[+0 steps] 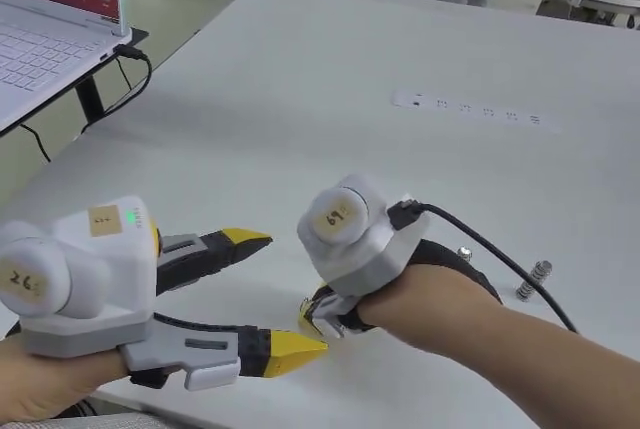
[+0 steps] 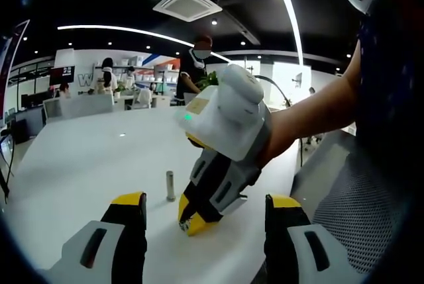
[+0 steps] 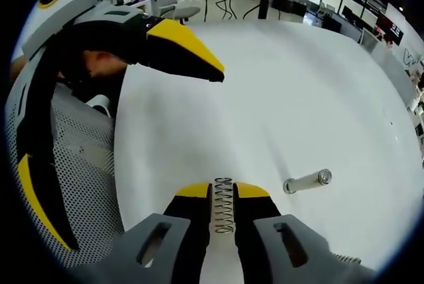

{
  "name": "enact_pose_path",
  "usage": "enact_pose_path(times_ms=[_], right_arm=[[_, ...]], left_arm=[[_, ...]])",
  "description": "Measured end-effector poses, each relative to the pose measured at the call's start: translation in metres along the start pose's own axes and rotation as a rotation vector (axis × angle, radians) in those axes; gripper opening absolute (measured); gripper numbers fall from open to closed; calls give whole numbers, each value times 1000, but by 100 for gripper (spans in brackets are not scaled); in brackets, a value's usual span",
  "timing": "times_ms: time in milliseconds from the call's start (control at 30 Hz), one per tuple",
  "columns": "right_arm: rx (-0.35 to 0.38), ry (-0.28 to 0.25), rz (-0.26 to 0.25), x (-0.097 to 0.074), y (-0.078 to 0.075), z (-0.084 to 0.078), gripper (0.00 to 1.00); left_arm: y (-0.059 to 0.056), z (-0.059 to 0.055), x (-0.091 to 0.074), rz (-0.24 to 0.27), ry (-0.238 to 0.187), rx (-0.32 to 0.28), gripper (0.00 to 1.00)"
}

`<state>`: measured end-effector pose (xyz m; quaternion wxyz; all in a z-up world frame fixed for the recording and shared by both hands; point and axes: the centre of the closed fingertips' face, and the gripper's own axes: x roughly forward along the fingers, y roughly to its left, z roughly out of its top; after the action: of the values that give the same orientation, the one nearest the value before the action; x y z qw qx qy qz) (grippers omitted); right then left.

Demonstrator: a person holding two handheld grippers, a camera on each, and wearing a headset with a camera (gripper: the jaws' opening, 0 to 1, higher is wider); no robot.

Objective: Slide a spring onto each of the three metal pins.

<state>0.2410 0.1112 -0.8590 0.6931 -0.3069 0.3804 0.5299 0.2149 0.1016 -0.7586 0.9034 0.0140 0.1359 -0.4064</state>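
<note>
Right gripper view: your right gripper (image 3: 224, 192) has its jaws pinched on the spring (image 3: 224, 212). It is held across the coils, axis running along the jaws, with the top coil just past the yellow tips toward 12 o'clock. It's thin bare wire with open coils, so expect it to be light, springy, and easy to squash or flick out. Squeeze gently and grip low, so the free end is clear to take a pin. A metal pin (image 3: 307, 181) sits at 2 o'clock from the tips, apart from them. It's a smooth bright cylinder, stiff, and likely to roll or tip if nudged; this view doesn't settle whether it stands or lies. Left gripper view: the left gripper (image 2: 207, 203) has its jaws wide apart and holds nothing. An upright pin (image 2: 171, 185) stands on the table (image 2: 79, 158) at 11 o'clock, just beside the right gripper's down-pointed tips. The table is smooth matte white, so I'd count on little friction. Head view: two small ribbed metal pieces (image 1: 540, 270) lie at 3 o'clock beyond your right forearm. They're probably springs, but too small to confirm.
</note>
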Motion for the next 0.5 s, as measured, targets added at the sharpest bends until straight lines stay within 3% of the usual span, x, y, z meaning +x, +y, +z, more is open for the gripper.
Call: enact_pose_path(times_ms=[267, 500], right_arm=[[-4, 28, -2, 0, -1, -1, 8], [17, -29, -9, -11, -5, 4, 8]], left_arm=[[1, 1, 0, 2, -2, -1, 69], [1, 1, 0, 2, -1, -2, 69]])
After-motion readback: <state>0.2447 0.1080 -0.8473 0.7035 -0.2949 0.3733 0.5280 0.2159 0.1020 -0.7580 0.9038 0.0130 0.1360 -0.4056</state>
